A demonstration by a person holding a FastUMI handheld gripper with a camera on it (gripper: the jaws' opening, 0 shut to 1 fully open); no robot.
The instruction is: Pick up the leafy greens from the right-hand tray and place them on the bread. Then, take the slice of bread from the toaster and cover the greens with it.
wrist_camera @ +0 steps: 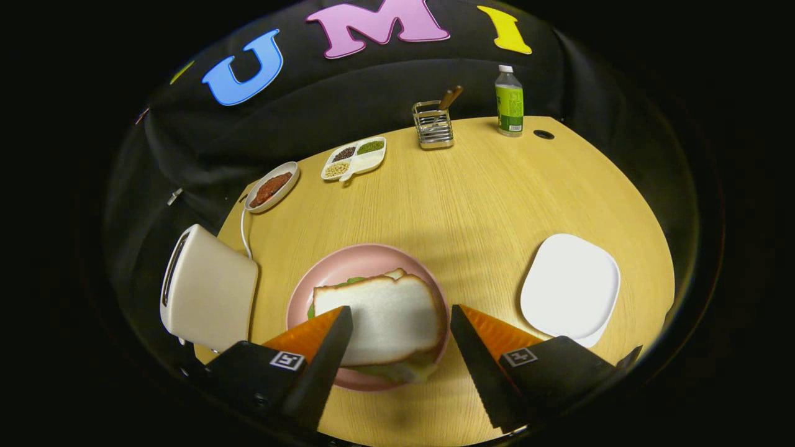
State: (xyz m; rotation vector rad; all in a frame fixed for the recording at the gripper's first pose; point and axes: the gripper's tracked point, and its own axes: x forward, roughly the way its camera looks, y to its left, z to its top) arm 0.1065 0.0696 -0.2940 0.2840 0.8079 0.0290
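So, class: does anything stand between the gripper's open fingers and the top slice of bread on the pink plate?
Nothing visible does. The gripper is open, and the top slice of bread lies between its fingers on the pink plate, over the greens.

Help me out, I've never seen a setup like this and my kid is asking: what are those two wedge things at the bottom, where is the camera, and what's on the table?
The wedges are the two fingers of handheld tongs; a person carries them, and the fisheye camera rides on them, looking forward. The fingers stand open, holding nothing. Between them sits a pink plate with a bread slice lying over leafy greens. To one side stands a toaster, to the other a white tray. Beyond, on the wooden table: a sauce dish, a divided dish of beans, a wire holder, and a bottle.
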